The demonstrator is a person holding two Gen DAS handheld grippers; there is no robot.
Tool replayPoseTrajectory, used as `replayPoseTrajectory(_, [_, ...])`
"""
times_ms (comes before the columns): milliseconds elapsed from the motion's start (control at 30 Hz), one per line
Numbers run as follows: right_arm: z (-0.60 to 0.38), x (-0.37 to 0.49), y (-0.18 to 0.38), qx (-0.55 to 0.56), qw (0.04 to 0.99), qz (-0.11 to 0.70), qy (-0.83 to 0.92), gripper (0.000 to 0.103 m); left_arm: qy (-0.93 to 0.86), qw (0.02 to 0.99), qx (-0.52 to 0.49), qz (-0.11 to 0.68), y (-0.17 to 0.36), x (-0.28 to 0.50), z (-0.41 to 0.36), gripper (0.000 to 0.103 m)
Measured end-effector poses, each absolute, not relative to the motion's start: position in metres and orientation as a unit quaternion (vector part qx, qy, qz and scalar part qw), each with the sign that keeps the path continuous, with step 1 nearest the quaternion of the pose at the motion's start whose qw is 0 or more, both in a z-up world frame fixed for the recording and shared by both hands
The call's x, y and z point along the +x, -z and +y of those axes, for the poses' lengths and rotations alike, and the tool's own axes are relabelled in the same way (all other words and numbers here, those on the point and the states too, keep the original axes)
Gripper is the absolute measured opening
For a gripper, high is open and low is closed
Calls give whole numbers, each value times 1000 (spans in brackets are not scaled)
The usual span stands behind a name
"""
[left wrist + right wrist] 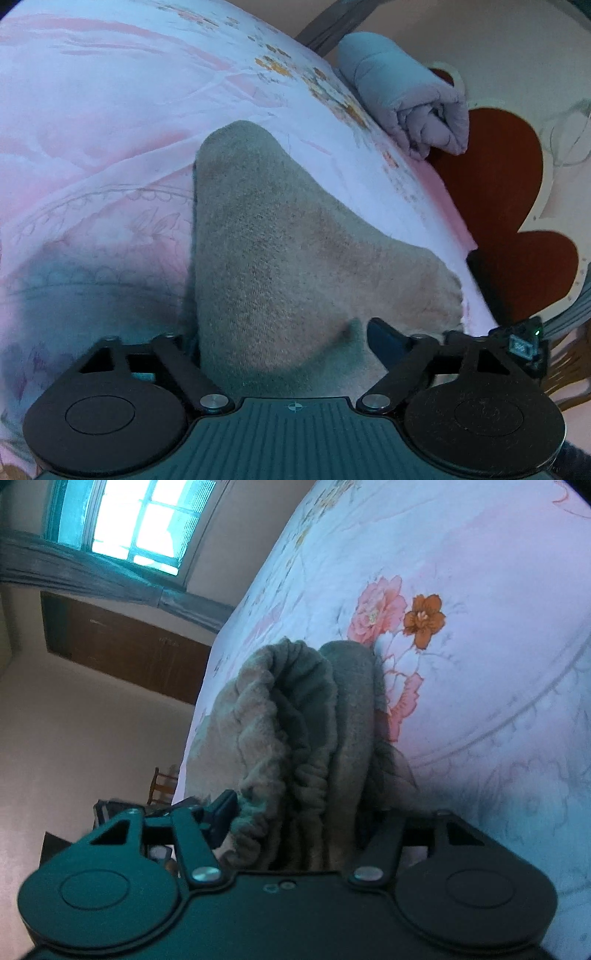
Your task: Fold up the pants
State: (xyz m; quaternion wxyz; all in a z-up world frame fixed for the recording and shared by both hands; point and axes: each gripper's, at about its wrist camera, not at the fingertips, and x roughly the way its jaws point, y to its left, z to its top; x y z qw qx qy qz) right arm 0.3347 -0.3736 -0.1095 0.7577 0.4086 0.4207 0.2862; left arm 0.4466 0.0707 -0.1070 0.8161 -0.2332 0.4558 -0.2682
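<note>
A: Where are the pants (280, 258) sitting?

B: They are lying on the bed, on the floral sheet (110, 110), a beige fleecy heap. In the left wrist view one leg is tapering away from the camera to a rounded end. In the right wrist view the gathered elastic waistband (295, 716) is standing up in folds.

A: What is the left hand-held gripper (284, 339) doing?

B: Its jaws are standing partly open with the pants cloth filling the gap between them. The dark right finger (384, 343) is touching the cloth; the left finger is hidden, so I cannot tell whether it is gripping.

A: And the right hand-held gripper (295, 819)?

B: Also part open, straddling the bunched waistband. The cloth is packing the gap, yet I cannot tell whether the pads are pressing.

A: Anything else nearby?

B: A rolled grey blanket (402, 99) is lying at the bed's edge.
</note>
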Motion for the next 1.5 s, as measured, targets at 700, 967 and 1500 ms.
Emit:
replayPoseTrajectory(700, [-359, 347, 100, 390, 753, 434, -304, 41, 312, 776, -308, 454, 131, 461, 91, 30])
replayPoseTrajectory(967, [-350, 336, 64, 377, 764, 407, -330, 39, 345, 782, -344, 390, 103, 433, 94, 26])
replayPoseTrajectory(1500, [-272, 460, -6, 317, 766, 394, -398, 39, 297, 828, -347, 325, 38, 500, 171, 26])
